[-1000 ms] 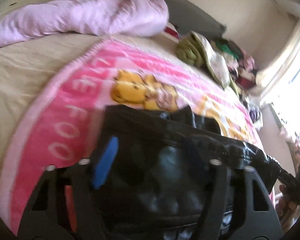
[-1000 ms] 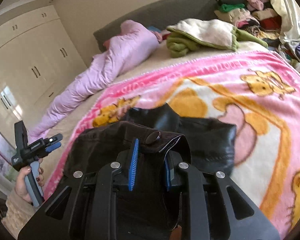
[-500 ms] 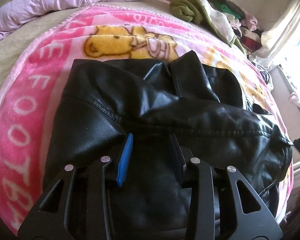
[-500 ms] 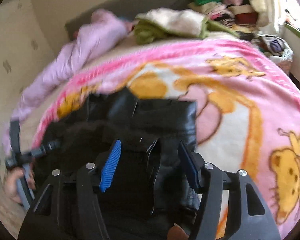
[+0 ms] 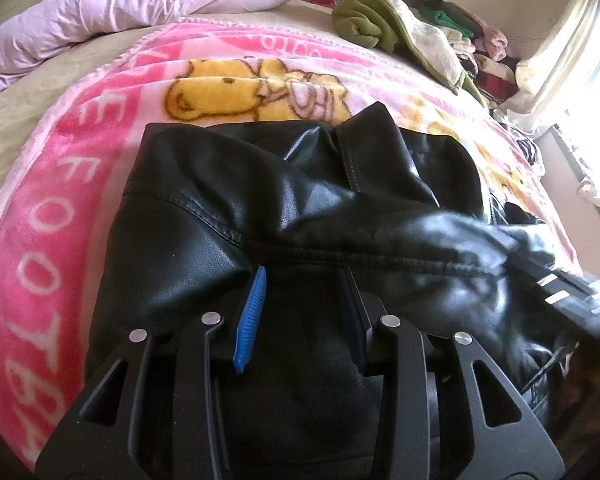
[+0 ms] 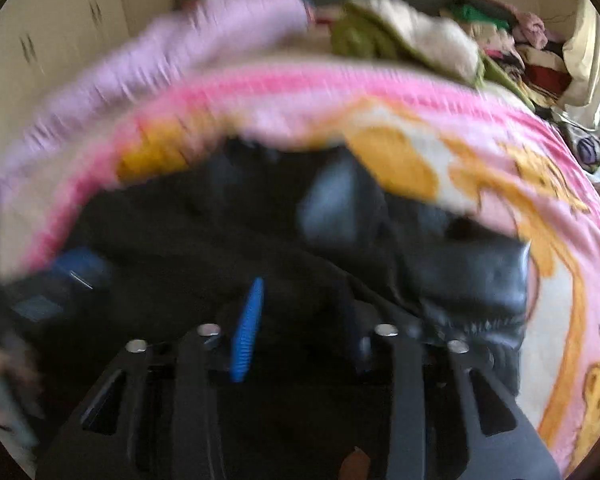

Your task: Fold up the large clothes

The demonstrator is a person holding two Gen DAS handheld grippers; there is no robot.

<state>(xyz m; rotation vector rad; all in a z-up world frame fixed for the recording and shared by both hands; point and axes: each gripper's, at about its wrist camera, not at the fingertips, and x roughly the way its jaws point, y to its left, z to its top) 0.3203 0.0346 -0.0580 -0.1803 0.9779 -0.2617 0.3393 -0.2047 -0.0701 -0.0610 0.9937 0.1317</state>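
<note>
Right now my left tongs [image 5: 302, 308] sit at a narrow gap, tips tucked under a thick seam fold of the black leather jacket [image 5: 220, 208]. Leather fills the space between the blue pads, but I cannot tell whether they actually pinch it. My right tongs [image 6: 300, 320] are closing, with dark jacket material between them. That view is badly smeared, so I cannot tell whether the pads have met it.

The jacket lies bunched at the centre and lower part of both frames, on the pink cartoon-bear blanket [image 5: 60, 200]. Its collar pokes up at the middle of the left view. At the right edge of that view a blurred dark tool lies across the jacket.

Beyond the blanket, beige bed sheet [image 5: 40, 92] shows at upper left, with a pale pink quilt [image 5: 140, 4] heaped along the top. A green and cream garment [image 5: 380, 28] lies at the upper middle, and a pile of mixed clothes [image 5: 484, 52] sits at upper right.
</note>
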